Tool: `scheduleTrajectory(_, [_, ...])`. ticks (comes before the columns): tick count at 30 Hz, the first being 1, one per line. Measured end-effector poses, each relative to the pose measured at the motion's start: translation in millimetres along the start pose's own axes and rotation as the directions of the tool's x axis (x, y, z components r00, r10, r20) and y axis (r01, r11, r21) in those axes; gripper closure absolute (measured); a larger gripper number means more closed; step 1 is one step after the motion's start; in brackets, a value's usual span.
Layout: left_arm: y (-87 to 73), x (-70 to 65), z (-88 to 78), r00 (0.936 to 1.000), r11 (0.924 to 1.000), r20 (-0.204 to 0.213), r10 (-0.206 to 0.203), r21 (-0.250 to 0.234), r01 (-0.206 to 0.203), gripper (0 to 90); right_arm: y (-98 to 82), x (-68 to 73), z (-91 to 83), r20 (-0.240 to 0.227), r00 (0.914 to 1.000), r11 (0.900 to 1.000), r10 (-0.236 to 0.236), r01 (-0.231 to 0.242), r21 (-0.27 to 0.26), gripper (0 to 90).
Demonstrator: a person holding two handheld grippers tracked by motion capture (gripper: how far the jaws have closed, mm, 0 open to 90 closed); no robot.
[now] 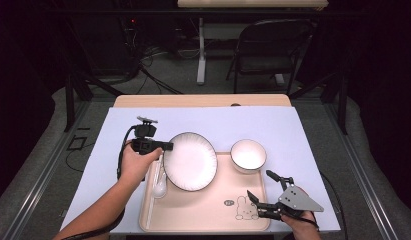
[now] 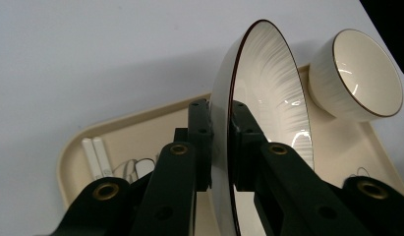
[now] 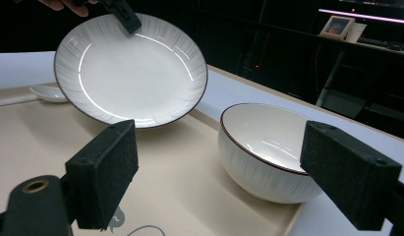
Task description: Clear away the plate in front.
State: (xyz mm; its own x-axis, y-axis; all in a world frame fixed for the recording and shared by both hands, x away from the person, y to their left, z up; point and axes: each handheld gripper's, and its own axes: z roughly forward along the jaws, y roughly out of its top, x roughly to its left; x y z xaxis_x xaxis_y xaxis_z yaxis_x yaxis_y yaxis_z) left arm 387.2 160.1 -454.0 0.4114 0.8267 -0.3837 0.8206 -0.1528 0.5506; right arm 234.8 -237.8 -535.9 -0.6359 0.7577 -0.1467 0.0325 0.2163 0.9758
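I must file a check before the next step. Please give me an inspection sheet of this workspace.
Surface: table under a pale sheet; beige tray with a rabbit drawing at the near edge.
Job's things: plate tilted, lifted by its rim over the tray; bowl upright in the tray's far right corner.
Clutter: spoon and chopsticks at the tray's left side.
Grippers: left gripper shut on the plate's rim; right gripper open, holding nothing, facing the bowl.
Cables: one trails from the left gripper; more on the floor behind the table.
Surroundings: folding chair and another table beyond, dark room.
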Motion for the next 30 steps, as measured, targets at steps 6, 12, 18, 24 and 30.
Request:
scheduleTrajectory(6, [-11.6,-6.6,5.5,0.9994,0.9997,0.031,0.012,0.022,-0.012,82.0,-0.1,0.1,0.0,0.0,1.0,1.0,0.001,-0.001,0.0,14.0])
scheduleTrajectory(12, [-21.2,-11.6,12.5,0.9979,0.9992,0.065,0.009,0.039,-0.012,82.0,-0.1,0.5,-0.1,0.0,1.0,1.0,0.004,-0.004,0.002,14.0])
scheduleTrajectory(18, [-30.0,-17.7,20.1,0.9958,0.9979,0.09,0.015,0.062,-0.021,82.0,0.0,0.4,-0.1,-0.001,1.0,1.0,-0.001,0.001,0.001,13.9])
scheduleTrajectory(24, [-33.5,-23.0,25.1,0.9931,0.9969,0.116,0.017,0.075,-0.026,82.0,-0.1,0.5,0.1,-0.001,1.0,1.0,-0.001,0.001,0.002,14.0])
scheduleTrajectory(30, [-35.9,-21.3,29.7,0.9932,0.9958,0.116,0.017,0.088,-0.027,82.3,-0.1,0.3,-0.1,-0.001,1.0,1.0,0.0,0.0,0.001,14.0])
